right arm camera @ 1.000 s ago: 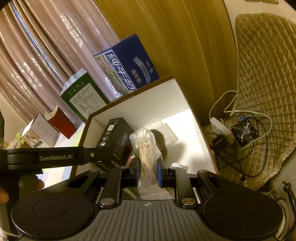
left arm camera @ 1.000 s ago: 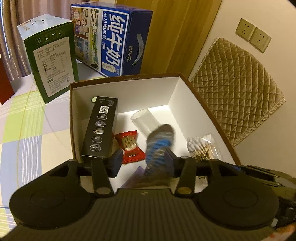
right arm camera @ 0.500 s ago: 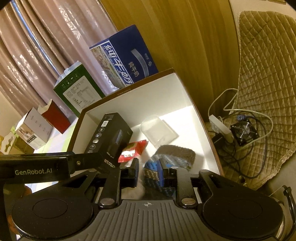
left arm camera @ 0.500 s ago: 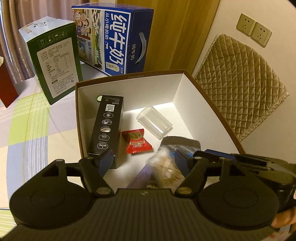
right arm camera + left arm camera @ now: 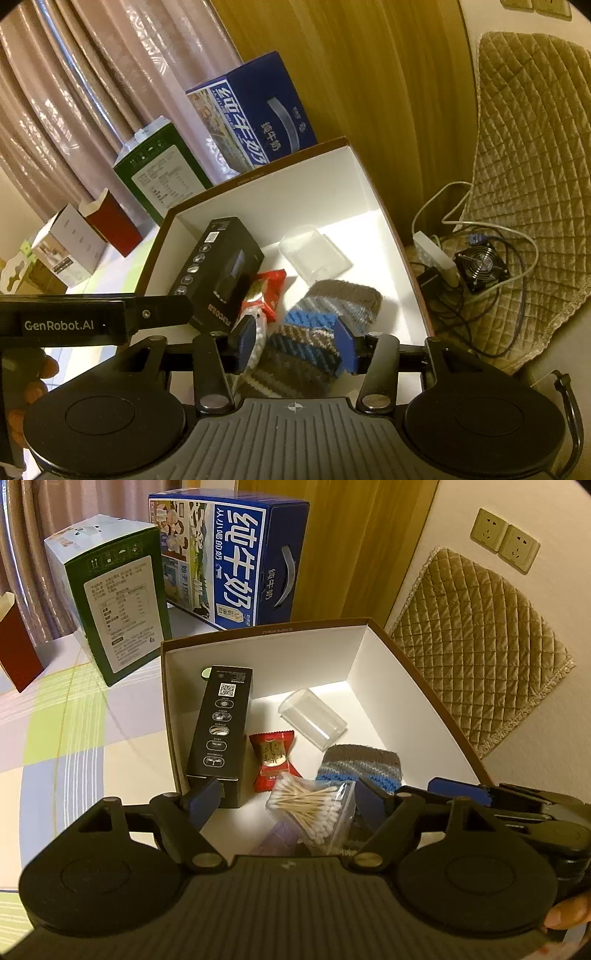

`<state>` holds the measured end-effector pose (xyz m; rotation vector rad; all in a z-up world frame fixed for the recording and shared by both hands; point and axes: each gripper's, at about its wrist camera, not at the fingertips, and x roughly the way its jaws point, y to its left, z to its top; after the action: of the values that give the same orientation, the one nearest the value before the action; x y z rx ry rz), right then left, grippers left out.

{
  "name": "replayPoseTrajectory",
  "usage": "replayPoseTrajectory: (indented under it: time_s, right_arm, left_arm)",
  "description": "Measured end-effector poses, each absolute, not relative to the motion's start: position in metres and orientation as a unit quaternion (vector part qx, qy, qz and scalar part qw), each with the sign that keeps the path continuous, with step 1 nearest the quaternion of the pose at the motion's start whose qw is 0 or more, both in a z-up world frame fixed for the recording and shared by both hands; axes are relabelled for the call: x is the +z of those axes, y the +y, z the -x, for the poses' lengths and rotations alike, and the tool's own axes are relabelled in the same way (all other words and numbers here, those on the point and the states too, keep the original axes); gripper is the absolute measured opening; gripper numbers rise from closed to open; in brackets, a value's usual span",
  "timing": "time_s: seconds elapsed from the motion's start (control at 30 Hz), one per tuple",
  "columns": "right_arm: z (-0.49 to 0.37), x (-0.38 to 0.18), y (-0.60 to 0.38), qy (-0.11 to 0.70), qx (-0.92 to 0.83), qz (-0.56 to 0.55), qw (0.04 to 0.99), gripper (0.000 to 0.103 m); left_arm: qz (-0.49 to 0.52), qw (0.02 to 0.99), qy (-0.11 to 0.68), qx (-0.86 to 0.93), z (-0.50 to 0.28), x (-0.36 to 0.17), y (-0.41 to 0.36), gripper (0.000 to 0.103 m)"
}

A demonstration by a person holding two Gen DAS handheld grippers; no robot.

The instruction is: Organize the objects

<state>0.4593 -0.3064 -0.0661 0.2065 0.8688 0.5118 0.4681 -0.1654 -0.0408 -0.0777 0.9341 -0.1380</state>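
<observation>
In the left wrist view, the near part of the white-lined box (image 5: 373,672) was cut off by the body of the left tool (image 5: 282,797). Its jaws were seen opening, with nothing pressed between the pads; the bag of cotton swabs (image 5: 314,810) lay loose between them on the box floor near the near edge. A purple item under the bag was mostly hidden and could not be identified. The black carton (image 5: 221,734) was propped along the left wall, its near end covered by the left finger. The red sachet (image 5: 273,758), the clear plastic container (image 5: 312,720) and the knitted sock (image 5: 360,766) lay further in. Part of the right tool (image 5: 480,794) was seen at the right wall. The green carton (image 5: 118,605) and blue milk case (image 5: 229,554) stood behind the box on the surface (image 5: 74,731).

In the right wrist view, the jaws of the right tool (image 5: 297,339) were opening, and the sock (image 5: 314,328) lay between the pads without being squeezed. The swab bag was almost wholly hidden behind the left finger. The left tool's arm (image 5: 92,321) crossed the left side. Cables and a small fan (image 5: 480,264) lay beyond the right wall.
</observation>
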Motion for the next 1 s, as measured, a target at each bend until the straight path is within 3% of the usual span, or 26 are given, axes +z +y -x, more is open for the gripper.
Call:
replayPoseTrajectory:
  time_s: [0.27, 0.43, 0.6, 1.0]
  right_arm:
    - [-0.448, -0.056, -0.312, 0.405, 0.246, -0.1, 0.875, 0.06]
    - [-0.439, -0.049, -0.317, 0.393, 0.242, -0.099, 0.882, 0.084]
    - [-0.43, -0.042, -0.323, 0.382, 0.243, -0.099, 0.886, 0.1]
    - [-0.397, -0.028, -0.329, 0.378, 0.236, -0.091, 0.891, 0.101]
  left_arm:
    - [0.039, 0.893, 0.444, -0.062, -0.457, -0.034, -0.164, 0.082]
    - [0.037, 0.897, 0.436, -0.06, -0.448, -0.028, -0.163, 0.086]
    - [0.037, 0.902, 0.427, -0.056, -0.437, -0.021, -0.163, 0.09]
    - [0.009, 0.924, 0.383, -0.018, -0.377, 0.003, -0.149, 0.102]
